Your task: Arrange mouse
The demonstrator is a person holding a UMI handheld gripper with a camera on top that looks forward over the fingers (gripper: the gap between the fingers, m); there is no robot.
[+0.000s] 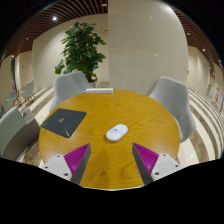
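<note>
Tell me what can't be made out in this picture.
Gripper view:
- mouse: too small to show buttons or which way it faces.
- laptop: too small to tell open or closed.
- table: near edge hidden behind the open gripper.
- chairs: legs hidden by the table.

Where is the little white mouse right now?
The mouse sits on the round wooden table, just beyond the open gripper, right of the dark laptop.

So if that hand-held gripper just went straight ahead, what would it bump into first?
Probably the white mouse on the round table, just beyond the open hand-held gripper; depth is hard to judge.
</note>
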